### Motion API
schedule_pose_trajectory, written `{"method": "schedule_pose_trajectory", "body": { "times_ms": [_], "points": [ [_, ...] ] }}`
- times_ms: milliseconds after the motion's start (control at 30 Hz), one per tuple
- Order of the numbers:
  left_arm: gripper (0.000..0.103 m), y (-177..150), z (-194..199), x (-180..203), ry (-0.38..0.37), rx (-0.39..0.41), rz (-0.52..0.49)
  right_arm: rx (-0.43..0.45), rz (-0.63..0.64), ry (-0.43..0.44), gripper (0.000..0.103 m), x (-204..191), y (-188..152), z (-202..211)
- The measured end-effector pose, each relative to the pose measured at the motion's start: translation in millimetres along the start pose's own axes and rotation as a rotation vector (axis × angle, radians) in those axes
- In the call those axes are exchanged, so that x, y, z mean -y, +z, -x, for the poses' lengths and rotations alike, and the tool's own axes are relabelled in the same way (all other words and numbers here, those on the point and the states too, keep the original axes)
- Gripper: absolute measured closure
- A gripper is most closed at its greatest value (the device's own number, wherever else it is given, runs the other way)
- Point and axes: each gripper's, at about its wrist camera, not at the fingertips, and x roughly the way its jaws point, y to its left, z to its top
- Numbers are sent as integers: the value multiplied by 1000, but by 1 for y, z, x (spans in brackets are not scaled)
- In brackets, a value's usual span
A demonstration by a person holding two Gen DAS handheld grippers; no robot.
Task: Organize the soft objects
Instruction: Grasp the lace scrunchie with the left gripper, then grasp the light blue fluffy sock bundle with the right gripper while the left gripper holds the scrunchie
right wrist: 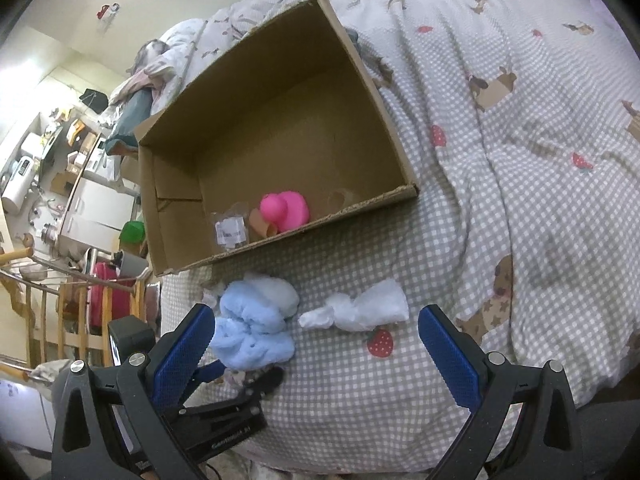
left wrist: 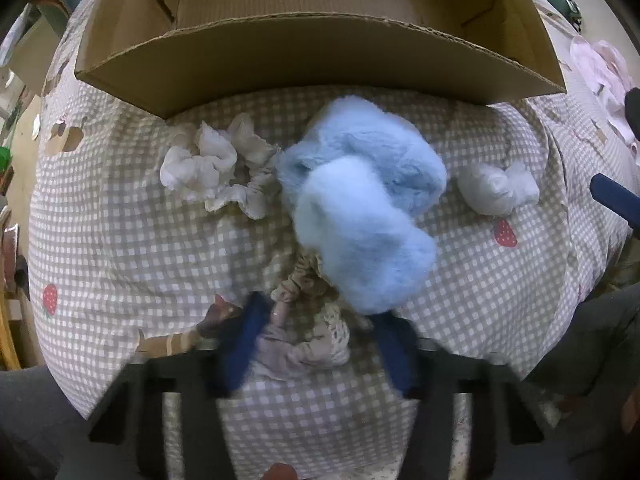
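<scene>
Left wrist view, left to right on the bed (left wrist: 120,240): crumpled white cloth (left wrist: 216,168), light-blue fluffy plush piece (left wrist: 360,200), small white wad (left wrist: 496,188). Cardboard box (left wrist: 320,60) sits on the far side, open top.

Left gripper (left wrist: 320,344): spread, straddling a floral-print fabric bundle (left wrist: 308,328) that lies between its fingers; contact not resolvable (motion blur). The blue plush overlaps the bundle's far-right edge; its long axis runs near-to-far, tilted slightly left at the far end.

Right wrist view: right gripper (right wrist: 316,340) spread wide, holding nothing, above the bed. Blue plush sits just ahead of its left finger; white wad lies ahead, between the fingers. Box farther ahead, containing a pink rubber duck (right wrist: 284,208) and a small clear packet (right wrist: 230,232).

Judgement: left gripper is nearer the floral bundle, so closing there seems next; box lies straight ahead, far.
</scene>
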Motion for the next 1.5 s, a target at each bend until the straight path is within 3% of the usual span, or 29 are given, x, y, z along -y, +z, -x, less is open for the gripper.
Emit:
{"method": "schedule_pose_trajectory", "body": {
  "times_ms": [33,133,233,367,533,633,733,867,967,1100,1300,1400,1433,1500],
  "points": [
    [80,0,0,0,0,1,1,-3,-1,0,0,0,0,-1],
    [92,-2,6,-8,-18,-5,21,-6,-3,1,0,0,0,-2],
    [93,-9,20,-19,-54,-14,46,-10,-5,3,0,-1,-1,-4],
    [93,-15,59,-31,-70,40,60,-33,-5,34,0,-2,-4,-7],
    [93,-14,101,-53,-49,140,88,-63,8,114,0,-15,-4,-13],
    [93,-10,121,-67,1,204,106,-84,55,109,0,-30,-3,-24],
    [93,-3,124,-84,9,215,144,-116,167,18,0,-49,-5,-44],
    [93,2,120,-97,-3,225,189,-187,338,-39,0,-76,-13,-71],
    [93,0,118,-98,0,250,234,-187,426,-107,0,-90,-18,-85],
    [93,0,114,-101,10,251,255,-217,489,-56,0,-105,-25,-101],
    [93,1,105,-103,20,223,263,-242,559,-110,0,-120,-34,-127],
    [93,3,102,-100,32,223,255,-213,510,-101,0,-114,-29,-129],
    [93,3,102,-99,34,224,254,-228,495,-91,3,-112,-28,-132],
    [93,4,100,-98,42,224,249,-238,487,-117,26,-107,-28,-136]
  ]
}}
